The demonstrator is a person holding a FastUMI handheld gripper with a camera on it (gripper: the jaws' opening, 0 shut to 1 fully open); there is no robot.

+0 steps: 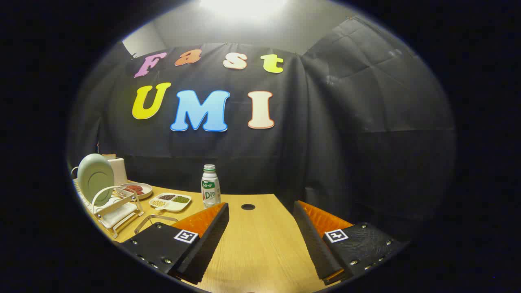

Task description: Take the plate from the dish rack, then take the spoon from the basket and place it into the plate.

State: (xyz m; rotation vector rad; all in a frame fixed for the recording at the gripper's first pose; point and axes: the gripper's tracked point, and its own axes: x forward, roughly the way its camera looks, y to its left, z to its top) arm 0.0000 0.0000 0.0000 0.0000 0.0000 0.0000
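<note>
Fingers: the gripper [260, 215] is seen with its fingers spread wide apart, nothing held between them, bare surface [260, 248] below.
Plate: a pale green plate [95, 178] is stood upright in the white dish rack [116, 209], well off to the left.
Bottle: a small bottle [210, 186] is set beyond the left finger.
Dishes: a divided tray [171, 201] and a small dish [136, 189] are placed between rack and bottle.
</note>
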